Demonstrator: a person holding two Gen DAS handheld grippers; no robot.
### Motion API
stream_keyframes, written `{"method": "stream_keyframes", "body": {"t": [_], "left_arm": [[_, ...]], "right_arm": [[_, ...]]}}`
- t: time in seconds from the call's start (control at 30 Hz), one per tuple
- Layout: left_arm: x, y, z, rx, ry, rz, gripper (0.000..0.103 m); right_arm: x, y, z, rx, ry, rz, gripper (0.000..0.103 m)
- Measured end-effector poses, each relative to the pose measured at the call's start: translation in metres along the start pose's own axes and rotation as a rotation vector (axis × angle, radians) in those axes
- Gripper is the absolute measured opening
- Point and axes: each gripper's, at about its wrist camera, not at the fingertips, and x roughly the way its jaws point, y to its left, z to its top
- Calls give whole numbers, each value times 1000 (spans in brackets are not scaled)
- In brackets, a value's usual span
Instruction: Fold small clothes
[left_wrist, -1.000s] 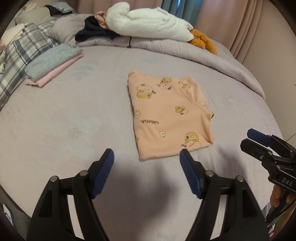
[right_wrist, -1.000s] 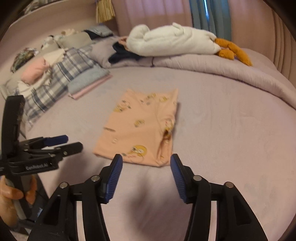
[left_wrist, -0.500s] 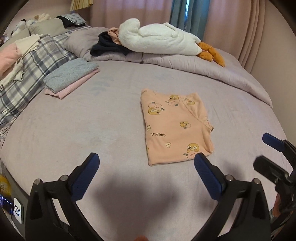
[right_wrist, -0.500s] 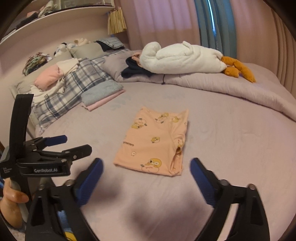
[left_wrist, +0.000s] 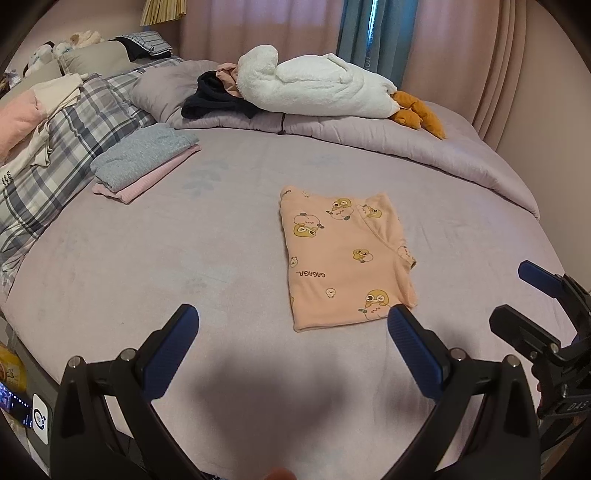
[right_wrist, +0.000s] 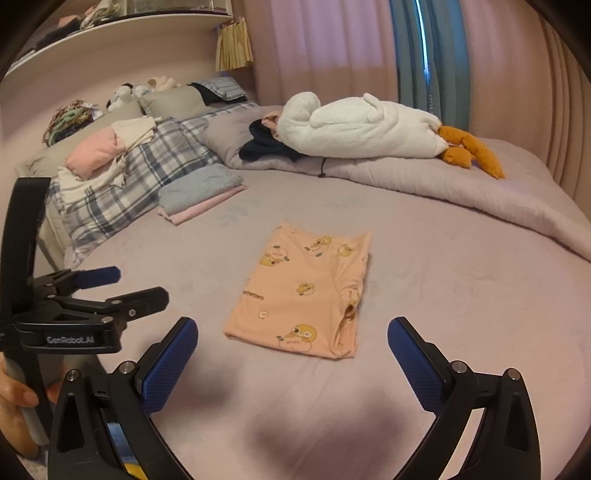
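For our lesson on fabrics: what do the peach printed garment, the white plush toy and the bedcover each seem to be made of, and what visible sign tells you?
Peach printed garment: probably thin cotton knit, matte; it lies flat with crisp folds.
White plush toy: fluffy synthetic fleece; nubbly, thick pile.
Bedcover: soft, brushed-looking fabric, matte; faint leaf pattern, no sheen. Exact fibre unclear.

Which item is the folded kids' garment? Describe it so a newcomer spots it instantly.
On the lilac bed, look at the open middle, nearer than the white plush goose. The folded peach garment lies flat there alone. Unlike the grey-on-pink folded stack by the plaid bedding, it carries yellow cartoon ducks and "GAGAGA" lettering.
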Motion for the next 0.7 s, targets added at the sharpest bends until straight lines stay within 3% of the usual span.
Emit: {"method": "stream_keyframes", "body": {"t": [0.7], "left_arm": [[2, 7, 3, -9, 2, 24, 102]], "right_arm": [[3, -6, 3, 25, 14, -2, 102]]}}
